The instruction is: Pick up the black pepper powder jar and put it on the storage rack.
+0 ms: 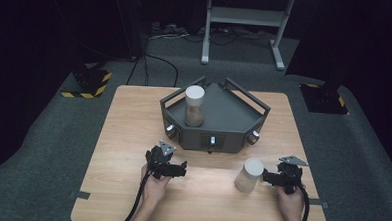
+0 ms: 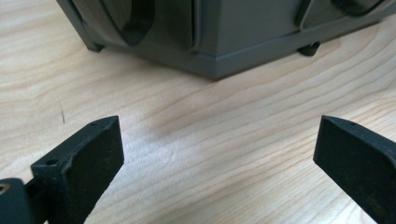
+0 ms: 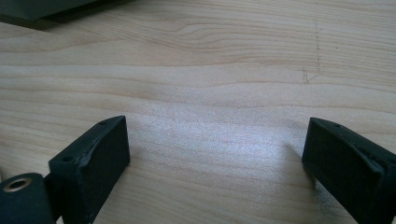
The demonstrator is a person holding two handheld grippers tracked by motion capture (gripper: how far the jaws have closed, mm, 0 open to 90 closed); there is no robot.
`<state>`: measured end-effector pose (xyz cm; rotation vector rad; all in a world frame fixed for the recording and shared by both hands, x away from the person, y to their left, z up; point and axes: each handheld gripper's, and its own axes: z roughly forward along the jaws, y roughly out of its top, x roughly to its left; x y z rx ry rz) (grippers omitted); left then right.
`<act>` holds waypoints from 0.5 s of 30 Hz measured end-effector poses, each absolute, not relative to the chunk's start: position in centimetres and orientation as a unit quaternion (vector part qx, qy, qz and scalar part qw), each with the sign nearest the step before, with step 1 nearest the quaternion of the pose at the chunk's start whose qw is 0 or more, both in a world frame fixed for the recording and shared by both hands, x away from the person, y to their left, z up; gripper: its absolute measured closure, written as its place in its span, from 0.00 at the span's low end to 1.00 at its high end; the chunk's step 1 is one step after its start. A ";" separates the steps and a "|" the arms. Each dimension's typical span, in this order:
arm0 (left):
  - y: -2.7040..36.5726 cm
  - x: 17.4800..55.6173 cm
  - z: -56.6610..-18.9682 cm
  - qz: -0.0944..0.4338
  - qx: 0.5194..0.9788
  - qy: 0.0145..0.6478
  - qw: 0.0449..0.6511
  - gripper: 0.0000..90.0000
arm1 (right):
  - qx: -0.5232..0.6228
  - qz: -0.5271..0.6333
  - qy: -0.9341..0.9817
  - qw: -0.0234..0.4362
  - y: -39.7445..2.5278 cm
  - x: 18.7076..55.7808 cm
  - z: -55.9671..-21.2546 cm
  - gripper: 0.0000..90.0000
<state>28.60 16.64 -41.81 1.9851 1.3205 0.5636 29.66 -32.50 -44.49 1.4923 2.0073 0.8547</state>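
A dark grey angular housing (image 1: 223, 127) with railings stands at the table's far middle. It has three knobs on its front faces. Inside it, at the left, a clear jar (image 1: 194, 106) with a white lid stands upright. A second white-topped cylinder (image 1: 249, 175) stands on the bare wood at the front right. My right gripper (image 1: 267, 177) sits just right of that cylinder, open, with only wood between its jaws (image 3: 217, 140). My left gripper (image 1: 180, 169) is in front of the housing's left corner (image 2: 233, 32), open over the bare table (image 2: 219, 140).
The wooden table (image 1: 132, 138) stands on grey carpet. Beyond it are a metal stand (image 1: 245, 22), floor cables (image 1: 156, 63), and yellow-and-black striped bases at the left (image 1: 87, 83) and right (image 1: 324, 98). A pencil mark (image 3: 312, 74) shows on the wood.
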 end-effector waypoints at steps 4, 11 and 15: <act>16.2 28.8 -42.4 0.214 0.765 0.514 0.323 0.02 | 0.547 0.313 0.736 0.247 -32.5 29.7 -44.5 0.08; 15.6 28.5 -43.2 0.222 0.765 0.520 0.309 0.02 | 0.547 0.313 0.736 0.247 -32.5 29.7 -44.5 0.08; 15.2 28.7 -43.6 0.227 0.766 0.521 0.300 0.02 | 0.547 0.313 0.736 0.247 -32.5 29.7 -44.5 0.08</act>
